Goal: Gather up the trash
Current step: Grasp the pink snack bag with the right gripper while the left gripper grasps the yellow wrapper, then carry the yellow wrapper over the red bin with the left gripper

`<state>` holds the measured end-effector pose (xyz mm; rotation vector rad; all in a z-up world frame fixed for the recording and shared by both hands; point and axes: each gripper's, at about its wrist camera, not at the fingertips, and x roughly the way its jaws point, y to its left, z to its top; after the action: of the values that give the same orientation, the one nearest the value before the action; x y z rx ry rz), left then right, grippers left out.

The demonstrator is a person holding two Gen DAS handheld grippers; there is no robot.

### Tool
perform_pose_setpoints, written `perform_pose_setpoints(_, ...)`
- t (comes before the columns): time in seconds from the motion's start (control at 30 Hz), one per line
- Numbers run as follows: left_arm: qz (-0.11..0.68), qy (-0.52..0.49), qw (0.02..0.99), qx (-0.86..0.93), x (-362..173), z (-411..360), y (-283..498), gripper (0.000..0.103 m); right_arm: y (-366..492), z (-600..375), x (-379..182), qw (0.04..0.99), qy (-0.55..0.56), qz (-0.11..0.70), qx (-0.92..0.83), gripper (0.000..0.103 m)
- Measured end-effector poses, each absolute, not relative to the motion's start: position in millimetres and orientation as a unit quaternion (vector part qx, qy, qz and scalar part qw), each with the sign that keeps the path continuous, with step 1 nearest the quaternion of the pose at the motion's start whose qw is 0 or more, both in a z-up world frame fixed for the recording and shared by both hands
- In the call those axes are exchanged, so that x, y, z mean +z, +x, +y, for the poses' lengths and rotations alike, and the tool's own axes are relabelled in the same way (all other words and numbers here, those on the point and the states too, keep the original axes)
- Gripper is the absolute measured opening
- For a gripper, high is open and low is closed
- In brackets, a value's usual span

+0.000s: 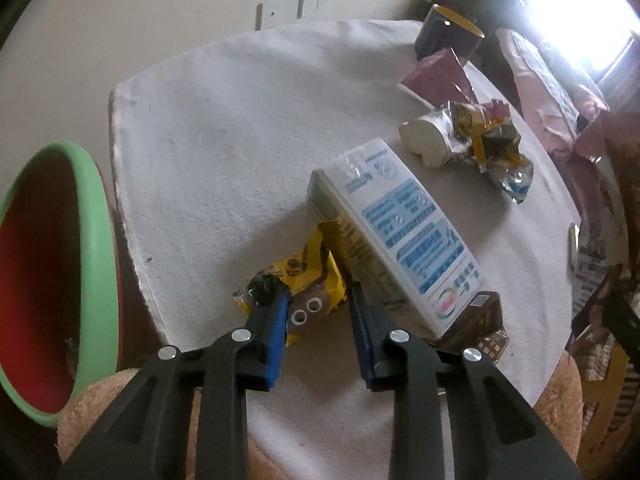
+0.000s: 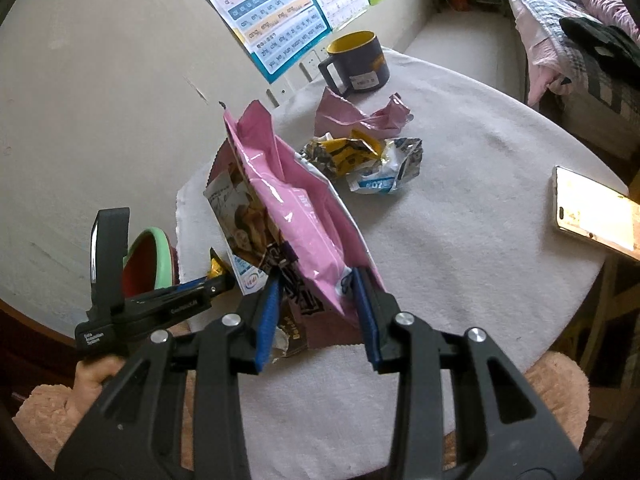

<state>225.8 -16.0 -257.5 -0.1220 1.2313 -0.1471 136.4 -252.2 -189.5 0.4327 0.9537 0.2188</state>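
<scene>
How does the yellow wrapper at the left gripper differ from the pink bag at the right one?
The yellow wrapper is small and crumpled, lying on the white tablecloth; the pink bag is far larger, lifted and standing up off it. The wrapper sits between the left gripper fingers partly under a blue-and-white carton; the bag is clamped at its lower end by the right gripper. Both are glossy snack packaging.

Pink bag [image 2: 296, 208], yellow wrapper [image 1: 308, 276], white-blue carton [image 1: 400, 232], seemingly green-rimmed red bin [image 1: 48, 280].
</scene>
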Motion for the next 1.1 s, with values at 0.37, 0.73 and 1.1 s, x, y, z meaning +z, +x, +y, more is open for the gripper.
perform_pose_setpoints(0.37, 0.538, -0.076, 0.837, -0.066, -226.7, -3.1, 193.7, 0.023, 132.9, -246.5, -176.5, 0.869, 0.199, 0.441, 0.109, 0.035)
perform_pose_setpoints(0.73, 0.486, -0.082, 0.868, -0.054, -179.9, 20.3, 167.0, 0.023, 131.0, -232.8, -169.0, 0.872, 0.185, 0.438, 0.113, 0.035)
perform_pose_setpoints(1.1, 0.478, -0.086, 0.871, -0.075, -173.2, 16.1, 157.0, 0.023, 127.7, -214.4, -162.4, 0.873, 0.165, 0.443, 0.123, 0.035)
